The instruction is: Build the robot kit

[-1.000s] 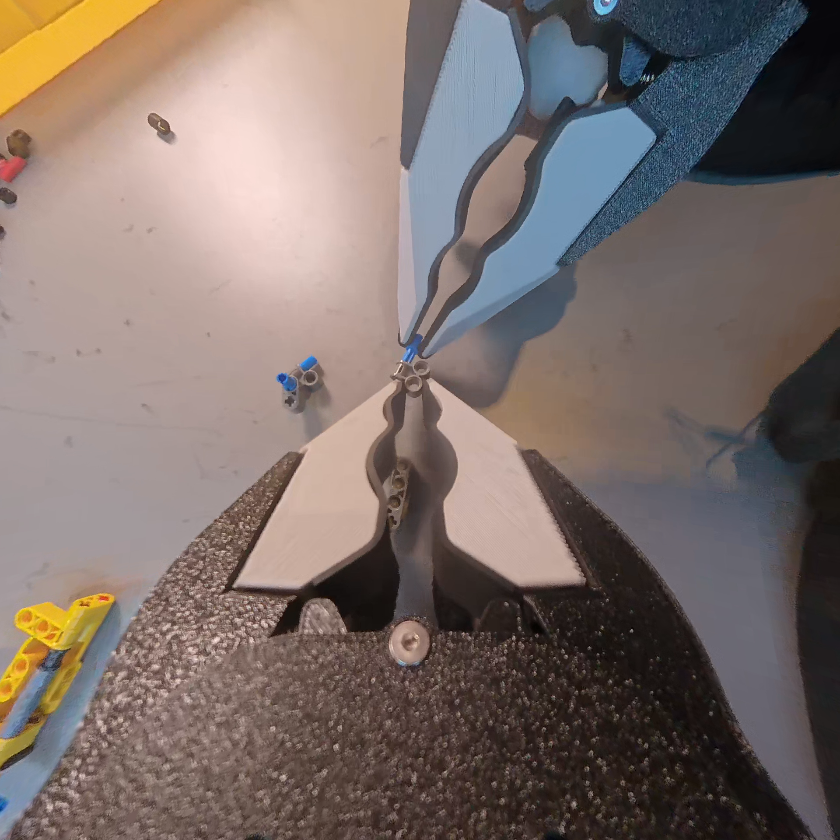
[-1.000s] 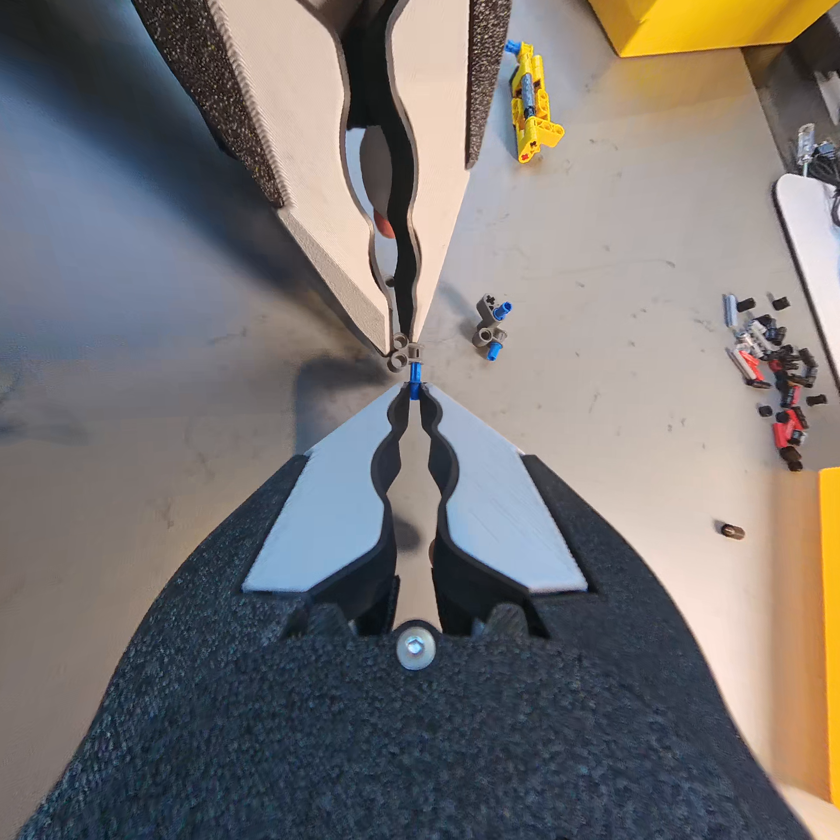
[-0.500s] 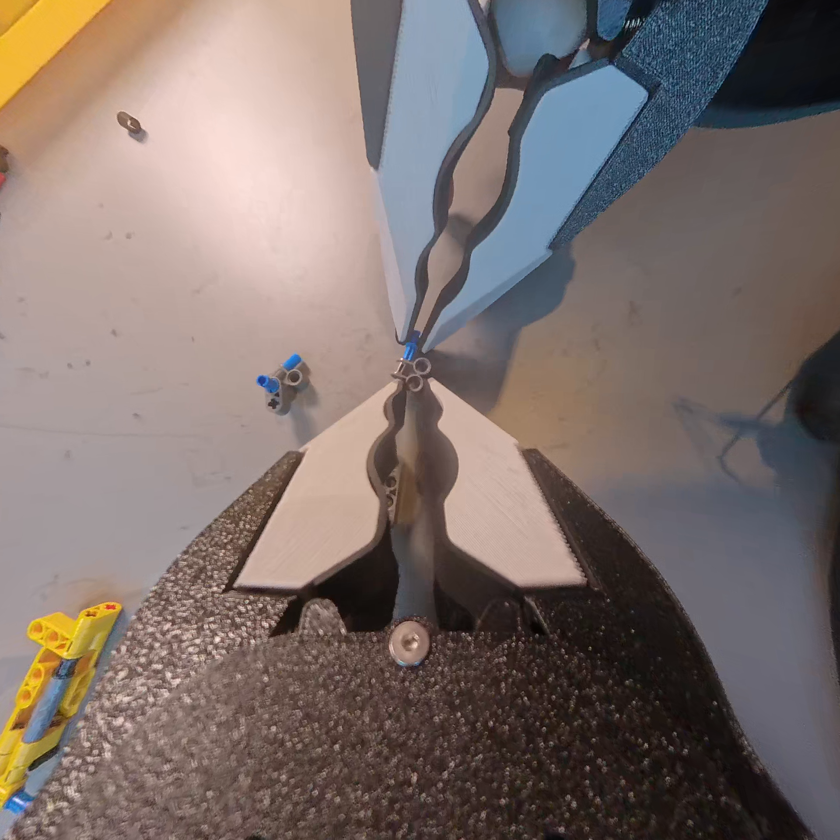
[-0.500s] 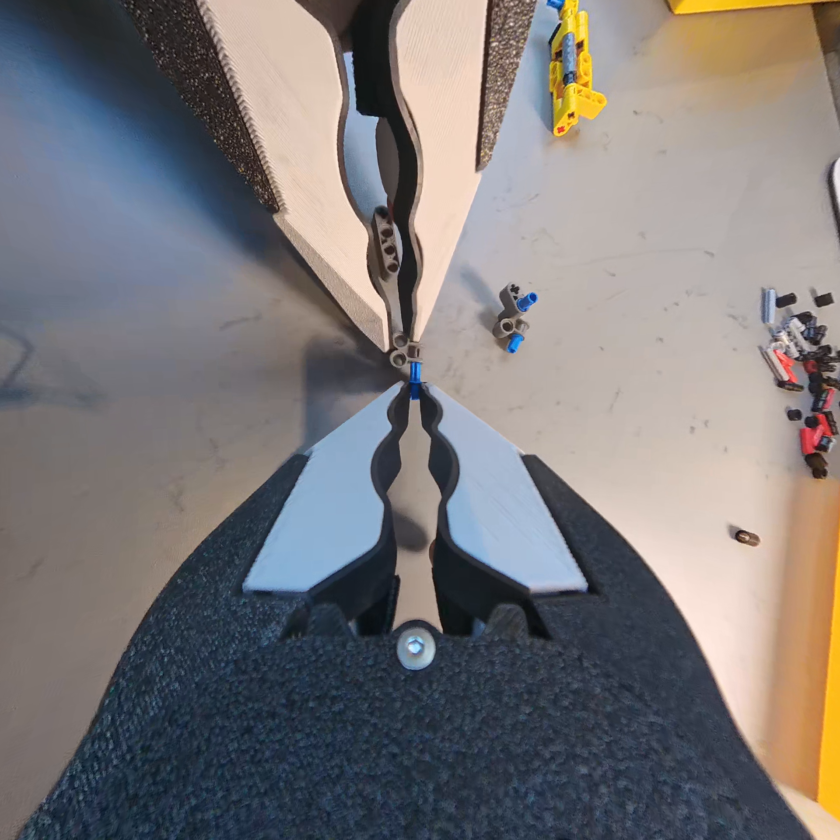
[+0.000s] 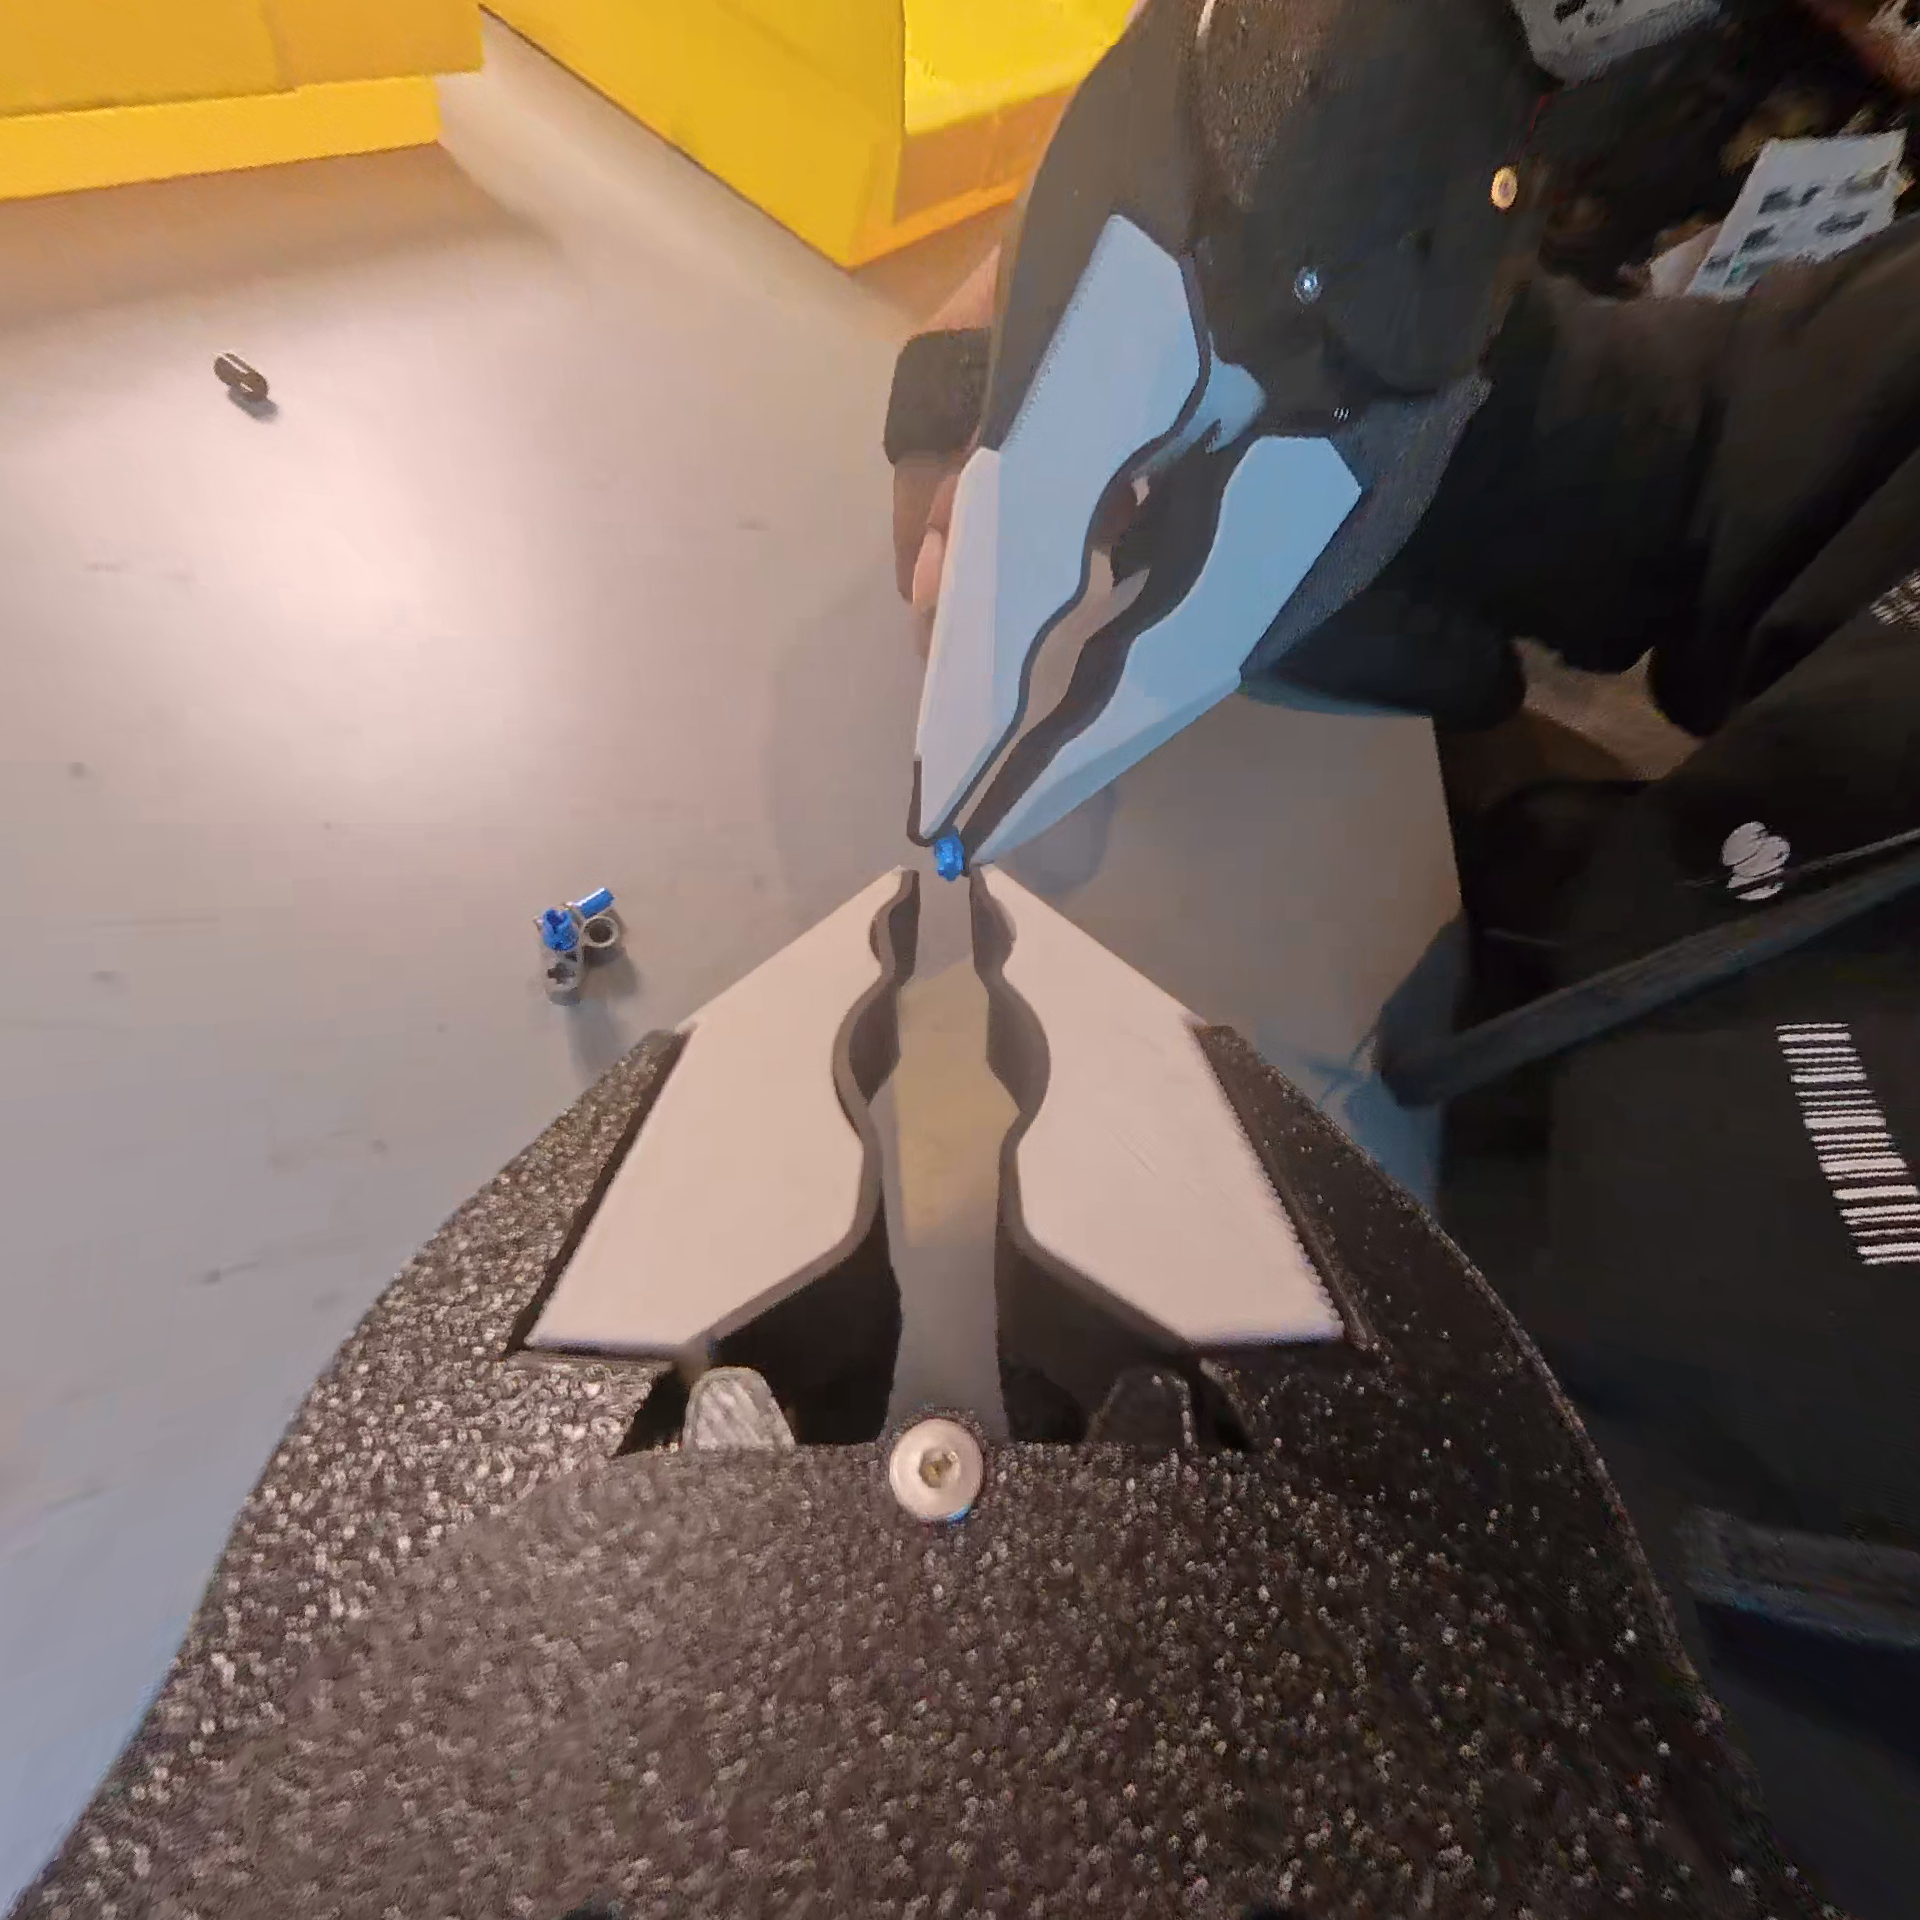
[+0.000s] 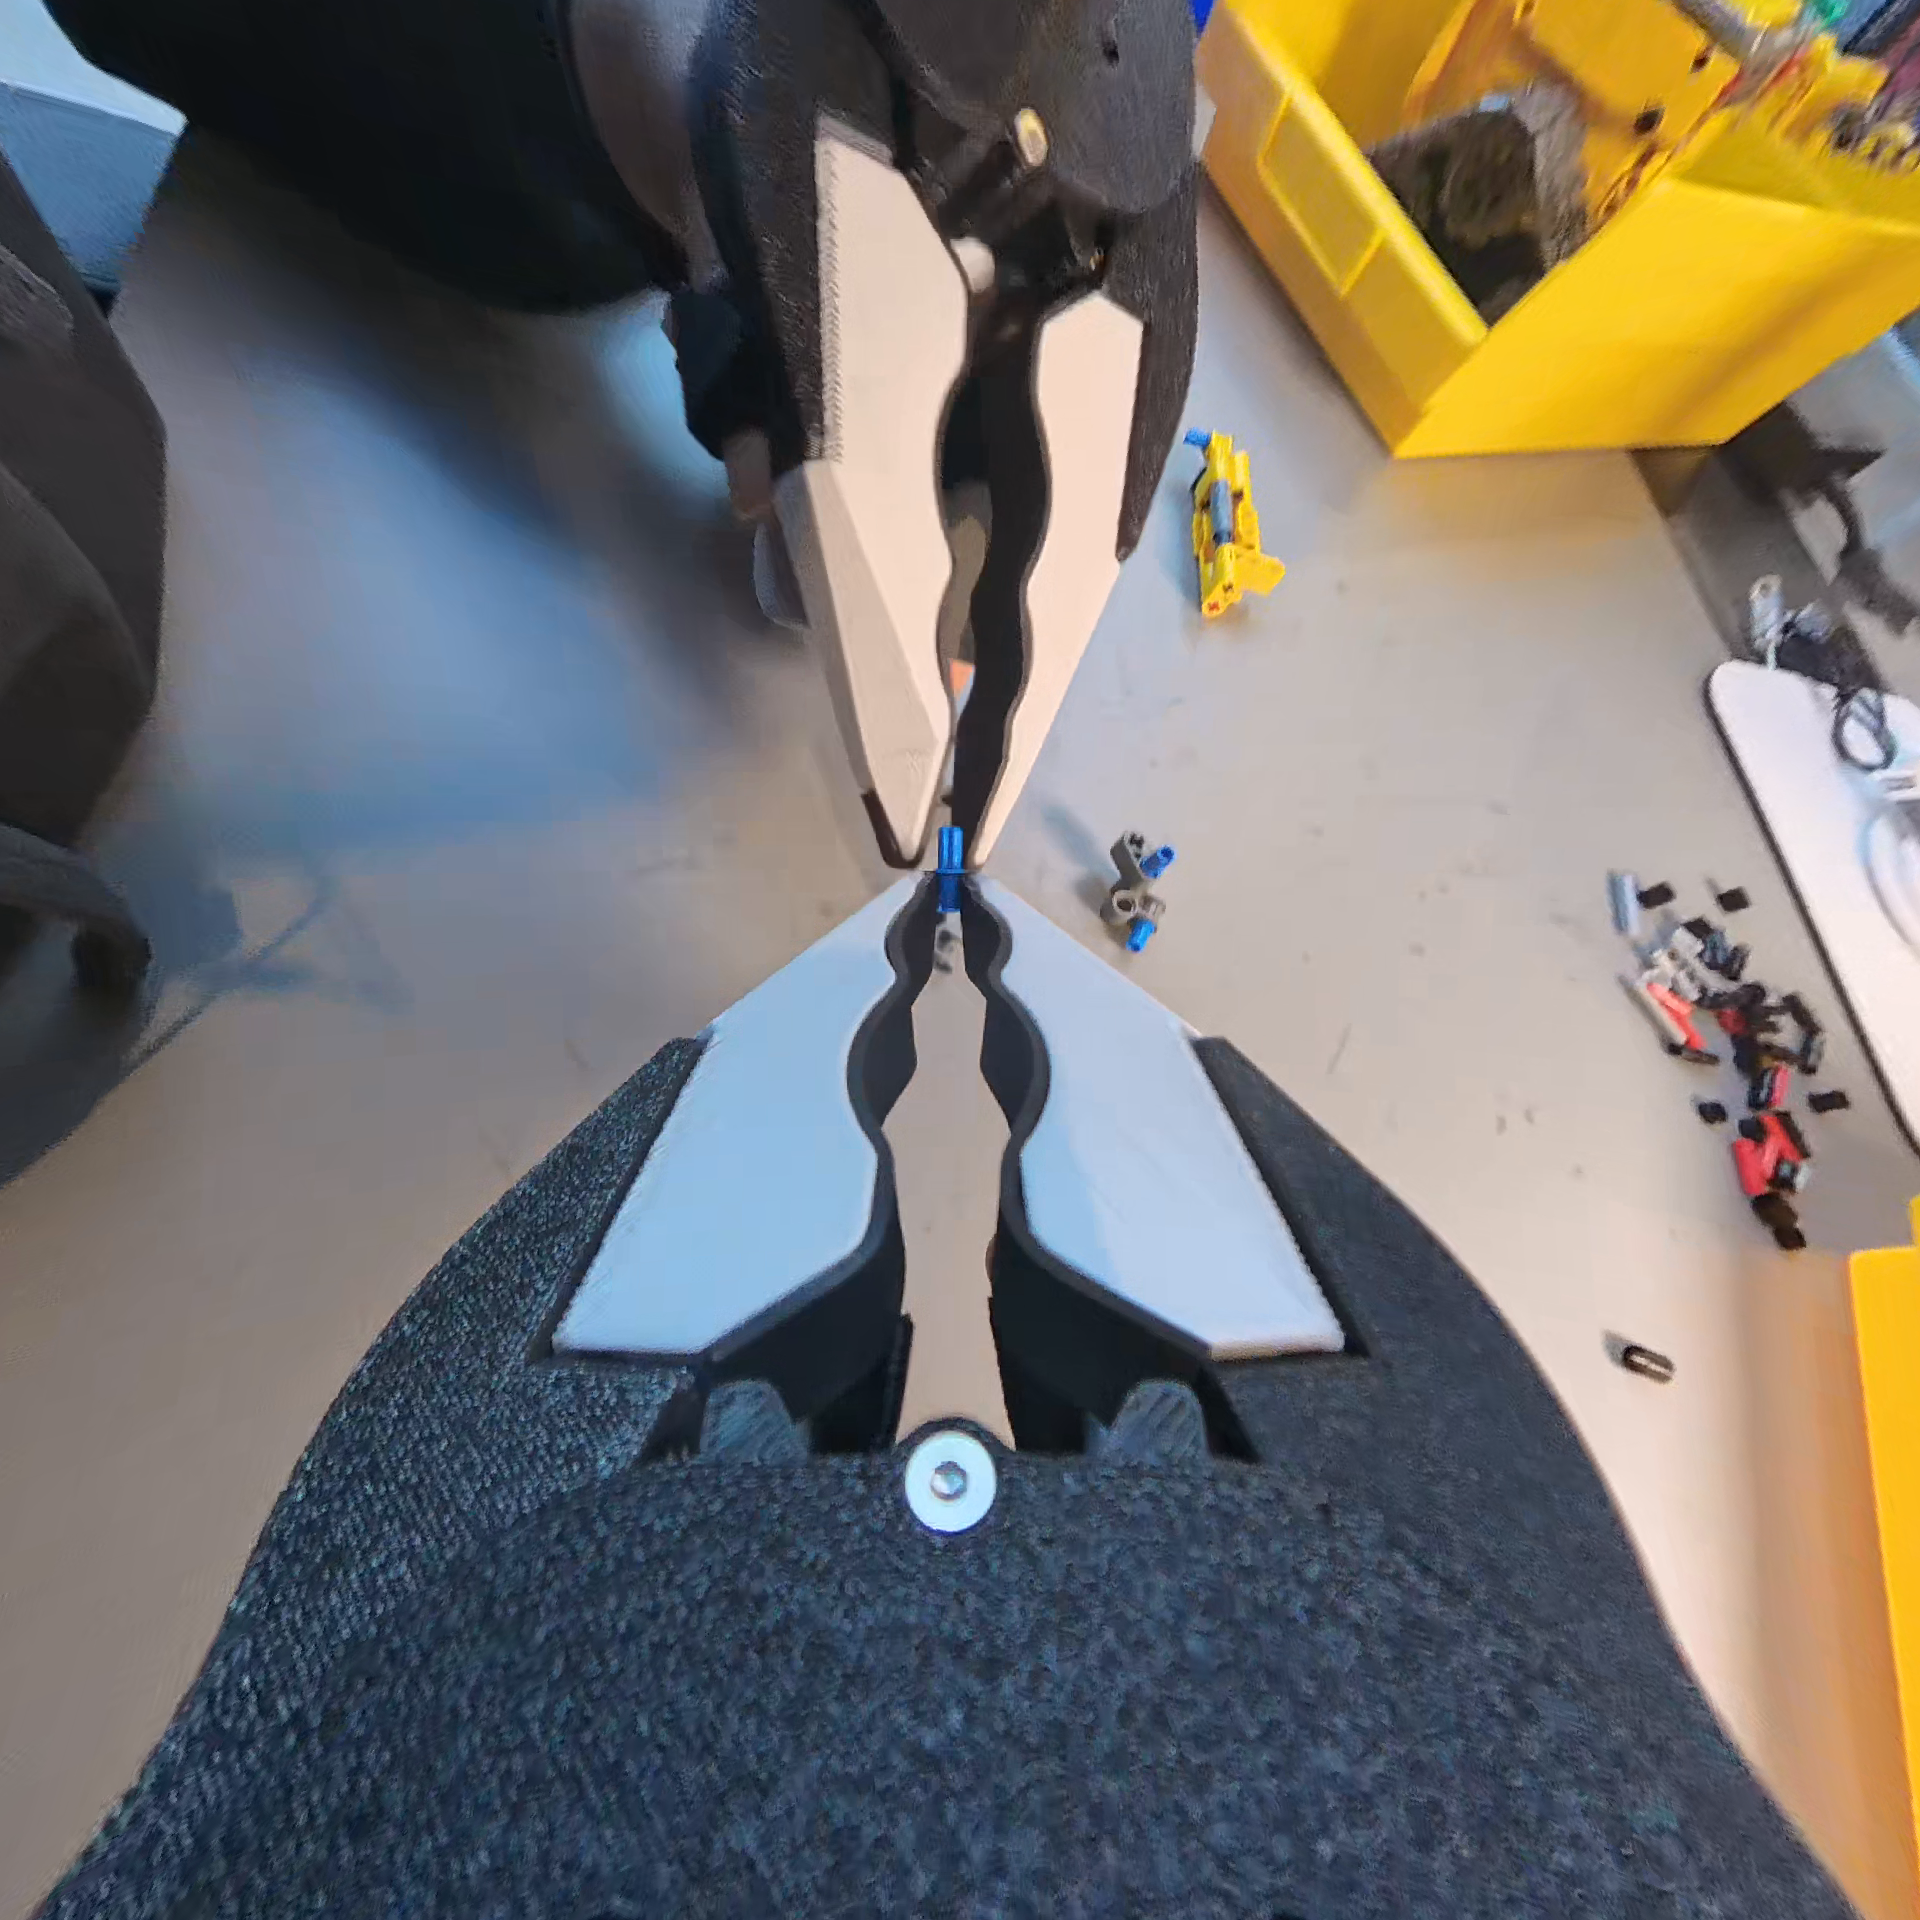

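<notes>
The right gripper (image 6: 943,896) is pinching a blue pin (image 6: 948,869) at its very tips, jaws closed on the pin's rear half while the front half is sticking out ahead. The pin's long axis is running along the right gripper's fingers and pointing straight at the left gripper (image 6: 933,836), which is facing it tip to tip above the middle of the desk (image 5: 312,623).

The left gripper (image 5: 941,881) is standing narrowly parted and is gripping nothing. The blue pin (image 5: 948,856) is sitting just beyond its tips, in line with the slot between its jaws. From this side the pin is showing almost end-on, as a short stub under the right gripper (image 5: 943,833). Whether the pin's free end is touching the left fingertips cannot be told.

A grey connector (image 6: 1136,894) with blue pins in it is lying on the desk just to the right of the meeting tips. A yellow assembly (image 6: 1226,530) is lying farther toward the yellow bin (image 6: 1558,343) at the far right corner. A heap of small black and red parts (image 6: 1725,1039) is lying near the right edge, and a single dark piece (image 6: 1640,1357) is sitting apart from it
</notes>
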The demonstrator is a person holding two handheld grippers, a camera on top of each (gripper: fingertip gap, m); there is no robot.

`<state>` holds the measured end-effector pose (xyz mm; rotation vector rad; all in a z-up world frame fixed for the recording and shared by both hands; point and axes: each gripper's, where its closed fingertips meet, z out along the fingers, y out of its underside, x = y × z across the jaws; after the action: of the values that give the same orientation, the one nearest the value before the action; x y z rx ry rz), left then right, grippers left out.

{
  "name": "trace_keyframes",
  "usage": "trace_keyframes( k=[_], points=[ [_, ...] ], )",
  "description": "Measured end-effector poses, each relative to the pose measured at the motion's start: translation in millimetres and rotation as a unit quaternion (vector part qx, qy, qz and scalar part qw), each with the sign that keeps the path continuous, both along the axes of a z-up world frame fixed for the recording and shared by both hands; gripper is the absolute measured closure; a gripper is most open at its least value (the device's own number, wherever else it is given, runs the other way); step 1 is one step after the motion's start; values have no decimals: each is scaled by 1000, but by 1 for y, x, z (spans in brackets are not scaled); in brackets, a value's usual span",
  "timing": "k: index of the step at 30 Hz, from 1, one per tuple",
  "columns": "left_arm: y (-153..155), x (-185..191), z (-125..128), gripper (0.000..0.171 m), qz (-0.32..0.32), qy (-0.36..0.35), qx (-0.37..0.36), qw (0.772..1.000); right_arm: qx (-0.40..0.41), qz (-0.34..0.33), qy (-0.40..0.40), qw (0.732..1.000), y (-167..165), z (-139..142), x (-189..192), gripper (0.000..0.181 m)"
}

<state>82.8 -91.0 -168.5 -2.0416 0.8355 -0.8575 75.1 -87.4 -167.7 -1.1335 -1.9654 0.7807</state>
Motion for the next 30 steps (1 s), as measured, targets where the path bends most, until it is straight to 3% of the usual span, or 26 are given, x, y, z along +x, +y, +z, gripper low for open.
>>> trace_keyframes(
  k=[4,7,9,13,17,22,30],
  points=[
    [-2,3,12,169,-7,-57,-14,998,3,7,27,1000,-1,11,1,177],
    [-3,3,19,158,-8,-103,-37,994,12,8,35,999,-1,15,2,177],
    [-3,3,22,161,-7,-126,-51,991,17,10,37,999,-3,15,1,177],
    [-2,1,24,171,-2,-149,-70,986,26,12,39,999,-5,15,0,177],
    [-2,-2,34,167,-4,-180,-67,981,-1,13,67,998,-6,25,0,177],
    [-5,-3,41,158,-18,-205,-73,976,16,10,82,996,-5,31,-1,177],
    [-7,-1,41,168,-25,-186,-50,981,15,13,99,995,-6,36,0,177]
  ],
)
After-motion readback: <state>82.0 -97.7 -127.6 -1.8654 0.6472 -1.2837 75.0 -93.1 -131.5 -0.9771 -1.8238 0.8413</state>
